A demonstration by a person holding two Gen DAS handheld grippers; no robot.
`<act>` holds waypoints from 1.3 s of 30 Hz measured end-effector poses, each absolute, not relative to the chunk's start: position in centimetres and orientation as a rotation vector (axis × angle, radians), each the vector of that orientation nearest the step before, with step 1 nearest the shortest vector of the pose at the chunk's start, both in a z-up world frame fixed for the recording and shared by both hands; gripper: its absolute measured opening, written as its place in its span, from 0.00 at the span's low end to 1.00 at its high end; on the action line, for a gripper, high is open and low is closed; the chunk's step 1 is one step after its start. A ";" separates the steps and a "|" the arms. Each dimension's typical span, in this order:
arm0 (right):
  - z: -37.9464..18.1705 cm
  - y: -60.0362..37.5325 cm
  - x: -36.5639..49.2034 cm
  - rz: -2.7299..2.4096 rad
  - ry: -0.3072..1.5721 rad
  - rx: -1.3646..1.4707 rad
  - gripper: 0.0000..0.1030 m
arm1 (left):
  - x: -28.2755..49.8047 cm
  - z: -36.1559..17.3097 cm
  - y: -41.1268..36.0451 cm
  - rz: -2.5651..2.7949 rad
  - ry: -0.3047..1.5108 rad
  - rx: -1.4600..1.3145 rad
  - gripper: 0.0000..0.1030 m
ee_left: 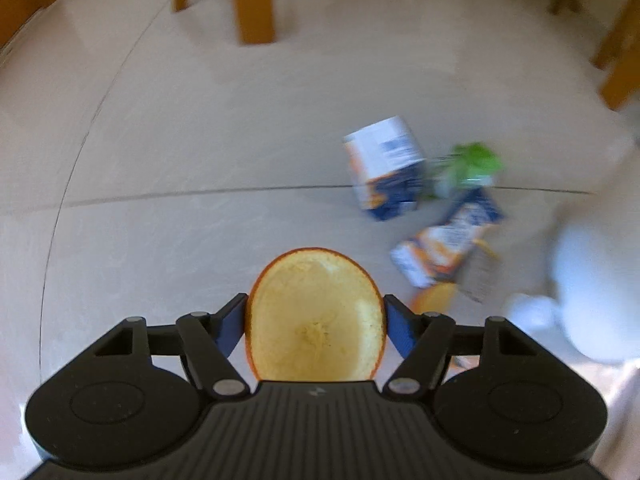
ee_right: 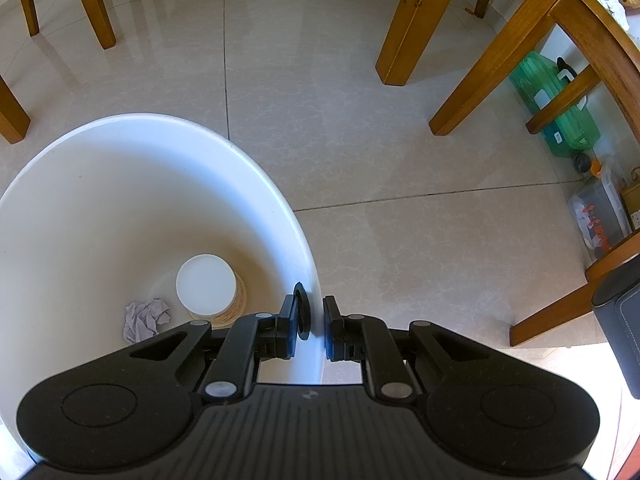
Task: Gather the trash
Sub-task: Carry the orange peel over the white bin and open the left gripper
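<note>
The peel (ee_left: 316,316), a hollow orange half, is clamped between the pads of the left gripper (ee_left: 316,322), jaws about half open around it, above the floor (ee_left: 180,140). The bin (ee_right: 160,184) is pinched at its rim by the nearly shut right gripper (ee_right: 311,328); a cup (ee_right: 210,288) and a paper wad (ee_right: 144,320) lie inside. The thin peel could be buckled or squeezed out if more pressure is applied. The bin could be tipped by a pull on its rim. Two cartons (ee_left: 386,168) and a green wrapper (ee_left: 472,166) are left on the floor.
</note>
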State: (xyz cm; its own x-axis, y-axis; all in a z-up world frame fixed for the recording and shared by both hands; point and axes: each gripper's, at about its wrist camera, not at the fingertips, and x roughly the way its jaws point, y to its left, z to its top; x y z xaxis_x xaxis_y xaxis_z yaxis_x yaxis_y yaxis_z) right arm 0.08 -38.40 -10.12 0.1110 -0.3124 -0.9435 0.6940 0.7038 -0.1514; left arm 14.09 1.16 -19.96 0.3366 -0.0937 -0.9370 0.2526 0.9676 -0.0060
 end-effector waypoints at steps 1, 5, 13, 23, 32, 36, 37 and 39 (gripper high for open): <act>-10.1 -38.4 0.1 -0.762 1.257 0.366 0.15 | 13.7 -18.7 0.7 -0.257 1.205 0.153 0.69; -10.1 -38.4 0.0 -0.761 1.256 0.363 0.15 | 11.7 -13.3 -2.1 -0.386 1.184 0.176 0.69; -10.1 -38.3 0.2 -0.759 1.255 0.357 0.15 | 8.8 -2.6 -9.9 -0.679 1.027 0.263 0.69; -10.0 -38.4 0.1 -0.754 1.252 0.361 0.15 | 7.1 1.9 -20.7 -0.913 0.882 0.284 0.71; -9.9 -38.5 -0.1 -0.744 1.248 0.366 0.15 | 6.6 1.9 -21.2 -0.930 0.820 0.255 0.91; -9.9 -38.5 -0.1 -0.746 1.247 0.369 0.15 | 7.1 2.1 -19.8 -0.873 0.807 0.255 0.95; -9.9 -38.5 -0.1 -0.747 1.247 0.368 0.15 | 7.2 2.1 -19.1 -0.864 0.807 0.252 0.95; -9.9 -38.4 0.0 -0.747 1.247 0.366 0.15 | 7.5 2.0 -18.4 -0.856 0.820 0.236 0.95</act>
